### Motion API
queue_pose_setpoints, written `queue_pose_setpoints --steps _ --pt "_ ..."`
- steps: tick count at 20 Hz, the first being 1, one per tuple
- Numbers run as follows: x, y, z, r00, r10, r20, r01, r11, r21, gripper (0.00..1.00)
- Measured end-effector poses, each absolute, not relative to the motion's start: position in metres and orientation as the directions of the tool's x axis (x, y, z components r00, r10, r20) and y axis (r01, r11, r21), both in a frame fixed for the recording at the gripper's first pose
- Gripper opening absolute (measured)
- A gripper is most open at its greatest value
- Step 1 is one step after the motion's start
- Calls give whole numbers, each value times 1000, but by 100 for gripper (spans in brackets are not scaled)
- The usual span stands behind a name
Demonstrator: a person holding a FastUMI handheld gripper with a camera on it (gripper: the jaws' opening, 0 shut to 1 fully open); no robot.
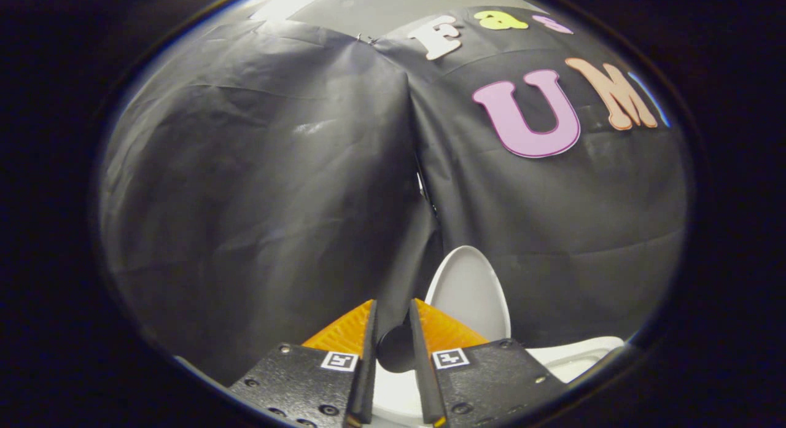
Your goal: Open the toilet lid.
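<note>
Lid (470,290) stands upright beyond the gripper (393,330), fingers a narrow gap apart, holding nothing; could drop back if nudged.

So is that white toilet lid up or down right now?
Up. The white oval plastic toilet lid stands upright against the black cloth wall, above the white toilet rim. The hand-held gripper is nearly closed, gripping nothing.

glossy smooth toilet lid (470,290), creased matt cloth wall (258,188)
</note>
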State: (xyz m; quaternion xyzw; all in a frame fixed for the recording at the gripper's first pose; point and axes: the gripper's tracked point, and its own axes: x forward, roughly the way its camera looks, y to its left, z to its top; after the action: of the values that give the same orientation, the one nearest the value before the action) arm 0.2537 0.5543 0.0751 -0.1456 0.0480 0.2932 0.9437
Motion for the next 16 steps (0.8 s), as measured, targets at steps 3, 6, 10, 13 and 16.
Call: queue_pose_setpoints --steps 3,6,10,13,16 --pt "243 557 84 800 578 -160 -599 756 -265 46" --pt "236 552 103 797 589 -133 -600 746 -289 68" --pt "220 530 133 800 598 -59 -583 748 -318 68" --pt "211 502 156 832 555 -7 -522 777 -352 68" --pt "203 468 183 862 504 55 -449 809 -379 68"
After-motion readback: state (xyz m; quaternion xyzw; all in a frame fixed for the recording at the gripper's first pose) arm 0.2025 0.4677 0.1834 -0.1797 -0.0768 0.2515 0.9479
